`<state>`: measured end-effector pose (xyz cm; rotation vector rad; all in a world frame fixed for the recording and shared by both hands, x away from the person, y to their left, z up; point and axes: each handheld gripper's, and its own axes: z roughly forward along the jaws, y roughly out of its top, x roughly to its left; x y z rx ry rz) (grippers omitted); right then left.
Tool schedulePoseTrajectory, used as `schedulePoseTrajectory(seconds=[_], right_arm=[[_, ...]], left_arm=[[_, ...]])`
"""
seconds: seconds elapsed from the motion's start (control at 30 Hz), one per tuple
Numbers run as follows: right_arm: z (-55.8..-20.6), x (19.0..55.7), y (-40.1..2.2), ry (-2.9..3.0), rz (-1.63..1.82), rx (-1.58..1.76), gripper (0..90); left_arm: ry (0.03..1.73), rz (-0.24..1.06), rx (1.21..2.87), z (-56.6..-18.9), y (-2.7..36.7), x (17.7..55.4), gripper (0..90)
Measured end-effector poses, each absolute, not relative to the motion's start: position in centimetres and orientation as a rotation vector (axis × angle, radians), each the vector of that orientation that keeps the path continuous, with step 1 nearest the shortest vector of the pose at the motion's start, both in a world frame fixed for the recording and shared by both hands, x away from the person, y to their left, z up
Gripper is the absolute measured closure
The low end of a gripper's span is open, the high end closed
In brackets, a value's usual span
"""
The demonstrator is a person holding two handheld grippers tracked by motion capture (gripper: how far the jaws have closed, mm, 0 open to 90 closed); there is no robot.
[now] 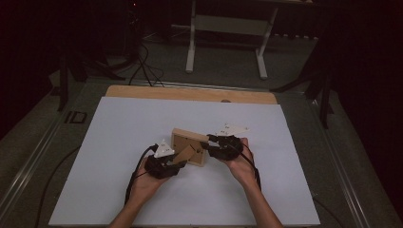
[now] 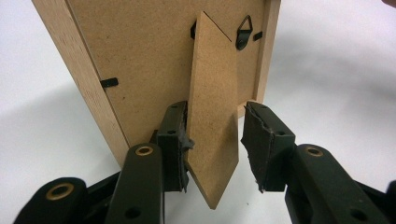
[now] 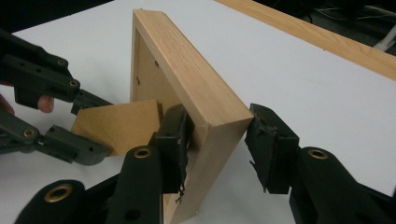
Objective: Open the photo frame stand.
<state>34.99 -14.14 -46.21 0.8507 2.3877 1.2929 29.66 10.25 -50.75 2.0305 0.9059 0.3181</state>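
A light wooden picture frame (image 1: 189, 142) stands on edge in the middle of the white sheet, back side toward me. Its brown fibreboard stand (image 2: 212, 112) is swung out from the back. My left gripper (image 2: 215, 135) is open, its jaws straddling the stand's width; the left pad touches it and the right pad sits a sliver away. In the high view the left gripper (image 1: 182, 157) is at the frame's near left. My right gripper (image 3: 217, 135) is shut on the picture frame (image 3: 196, 88) at its right edge, one pad inside the rim, one outside. The left gripper (image 3: 105, 126) also shows beyond.
The white sheet (image 1: 142, 118) covers a wooden tabletop whose far edge (image 1: 190, 92) shows bare. A black hanger ring (image 2: 243, 30) and small black clips sit on the frame's back. A white-legged stand (image 1: 225, 42) is on the floor beyond the table.
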Motion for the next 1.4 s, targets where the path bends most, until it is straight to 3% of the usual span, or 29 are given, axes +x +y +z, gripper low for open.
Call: schedulePoseTrajectory(seconds=[0.57,0.8,1.4], right_arm=[[-46.8,33.1,-14.4,2.405,1.402,0.824,57.3],[-47.4,32.7,-14.3,2.433,1.454,0.823,51.7],[-47.7,31.3,-14.8,2.47,1.454,0.781,47.0]], left_arm=[[0.89,0.323,2.033,-50.5,10.5,29.5,70.1],[0.861,0.318,2.064,-50.5,10.5,29.3,73.5],[0.865,0.308,2.074,-50.6,10.9,28.7,75.1]])
